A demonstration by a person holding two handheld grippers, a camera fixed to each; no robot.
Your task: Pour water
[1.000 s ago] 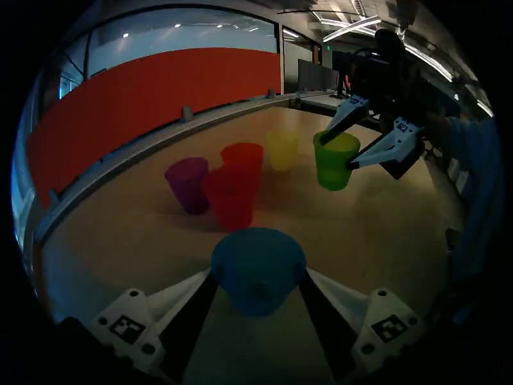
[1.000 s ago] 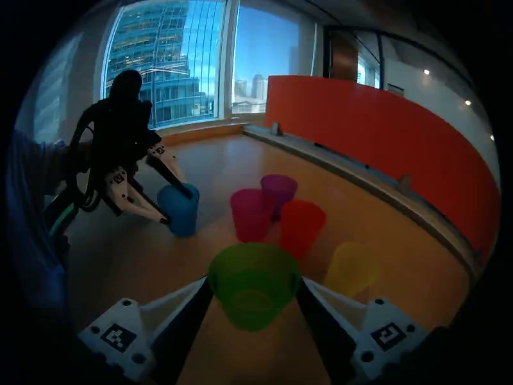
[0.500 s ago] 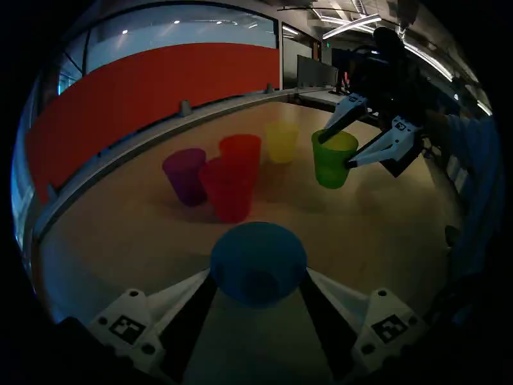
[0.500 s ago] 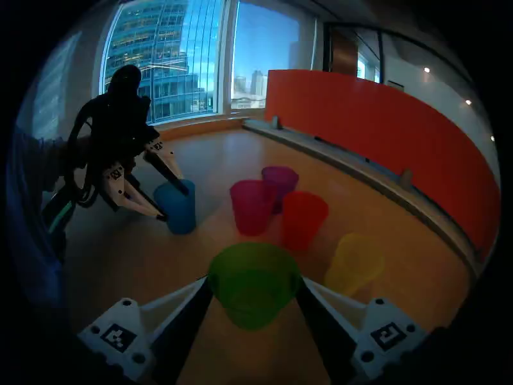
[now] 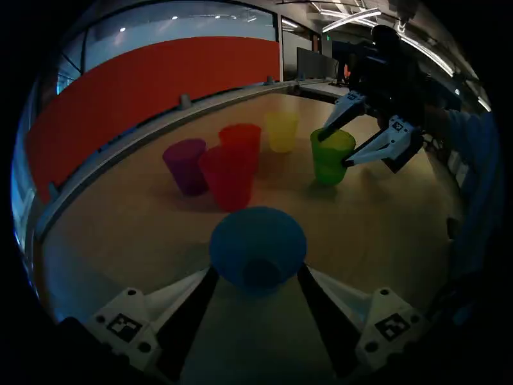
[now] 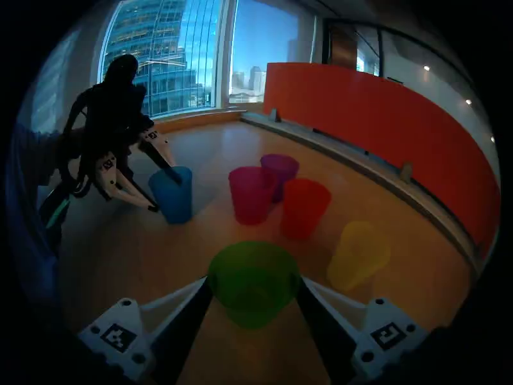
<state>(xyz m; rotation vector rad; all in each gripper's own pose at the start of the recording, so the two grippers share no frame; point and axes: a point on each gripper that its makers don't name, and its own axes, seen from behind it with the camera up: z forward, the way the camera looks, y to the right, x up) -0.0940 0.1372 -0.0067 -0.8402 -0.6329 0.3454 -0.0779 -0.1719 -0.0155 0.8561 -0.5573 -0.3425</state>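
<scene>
Both tools are clenched: your left gripper [image 5: 256,274] clamps the blue cup [image 5: 258,244] by its sides, and your right gripper [image 6: 253,290] clamps the green cup [image 6: 253,269]. Both cups sit upright, low at the table [image 6: 128,256] and well apart; you cannot tell whether they touch it. 4 more cups stand nearby, upright: purple [image 6: 279,170], magenta [image 6: 250,196], orange [image 6: 302,208], yellow [image 6: 358,253]. No water line reads in any of the 6; the light is too dim. Judgement: raise the pouring cup above the receiver's rim, bring its lip over the mouth, hold the receiver level, and tilt slowly.
</scene>
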